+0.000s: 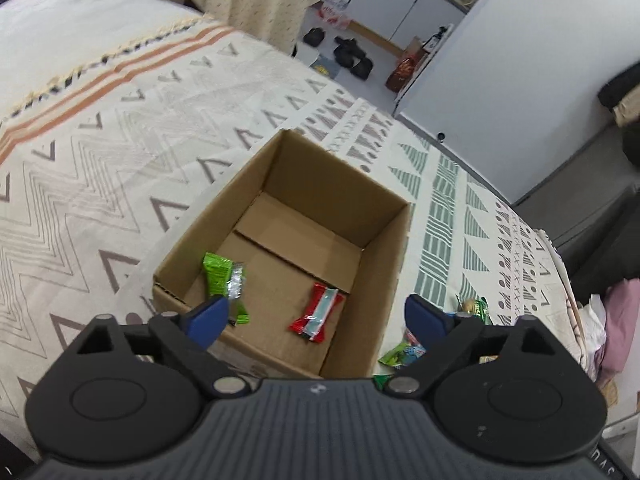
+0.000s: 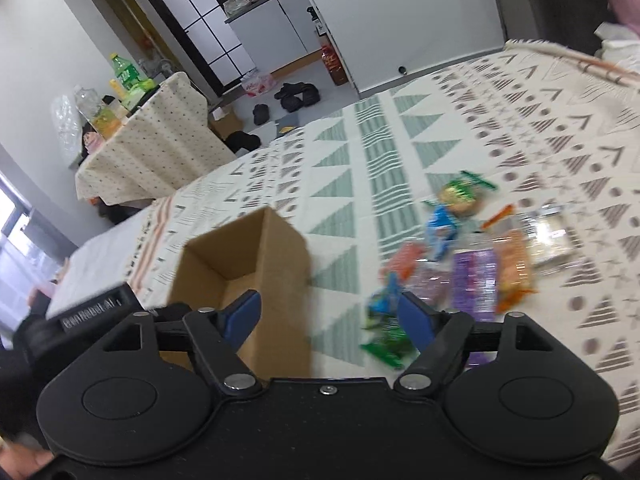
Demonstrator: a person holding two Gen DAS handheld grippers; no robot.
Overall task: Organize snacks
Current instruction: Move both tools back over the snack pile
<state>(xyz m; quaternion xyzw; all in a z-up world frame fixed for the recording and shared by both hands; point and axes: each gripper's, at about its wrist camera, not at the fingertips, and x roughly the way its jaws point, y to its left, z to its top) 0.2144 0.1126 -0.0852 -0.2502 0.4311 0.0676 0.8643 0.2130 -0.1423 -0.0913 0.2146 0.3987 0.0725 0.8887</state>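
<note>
**Both grippers open above the snack box**

Now the left gripper [image 1: 316,316] hangs over the open cardboard box [image 1: 224,216] with its blue jaws spread wide and nothing between them. Two snacks lie on the box floor: a green packet [image 1: 218,278] near the left wall and a red packet [image 1: 318,312] toward the right wall, apart from each other. The box sits on a patterned bedspread [image 1: 100,152]. The right gripper [image 2: 326,318] also stands apart and empty, beside the box's right wall. A loose heap of snack packets [image 2: 476,264] lies on the bedspread to the right of the box, blurred in the right wrist view.
</note>
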